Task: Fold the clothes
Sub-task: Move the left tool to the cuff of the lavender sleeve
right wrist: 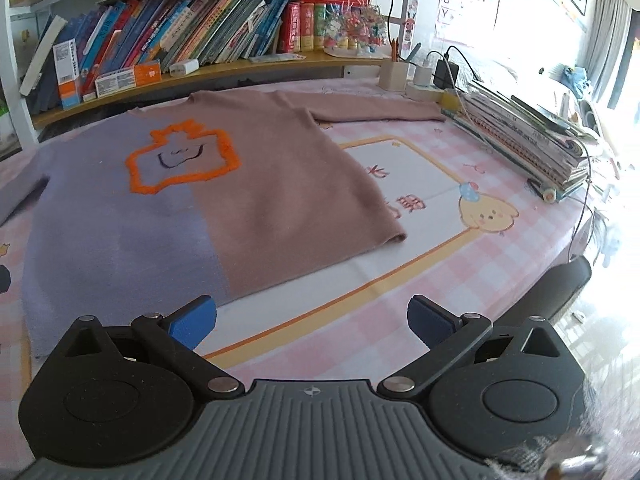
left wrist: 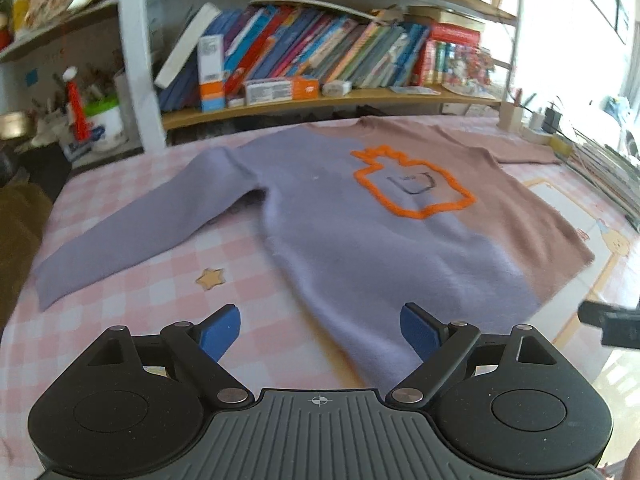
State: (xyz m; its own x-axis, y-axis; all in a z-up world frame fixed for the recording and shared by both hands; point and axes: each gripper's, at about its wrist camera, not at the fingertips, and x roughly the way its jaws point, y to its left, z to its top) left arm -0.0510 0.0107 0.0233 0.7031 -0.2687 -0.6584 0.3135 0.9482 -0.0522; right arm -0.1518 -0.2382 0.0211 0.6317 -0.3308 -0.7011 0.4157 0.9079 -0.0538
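We see a two-tone sweater [left wrist: 360,240] spread flat, front up, on a table covered with a pink checked cloth [left wrist: 160,276]; one half is lavender, the other dusty brown, with an orange outlined motif [left wrist: 412,184] on the chest. Its lavender sleeve [left wrist: 132,228] angles out toward the table's near left edge, while the brown sleeve [right wrist: 376,110] stretches toward a stack of books [right wrist: 532,136] lying at the far right. Our left gripper [left wrist: 320,330] hovers just above the lavender hem with its blue fingers [left wrist: 220,330] spread wide, holding nothing. Our right gripper [right wrist: 312,320] hangs near the hem's brown side (over the cloth's yellow-framed picture rather than the knit itself), its fingers [right wrist: 192,322] likewise spread apart and empty. Behind the table runs a bookshelf [right wrist: 180,76] packed with leaning books.
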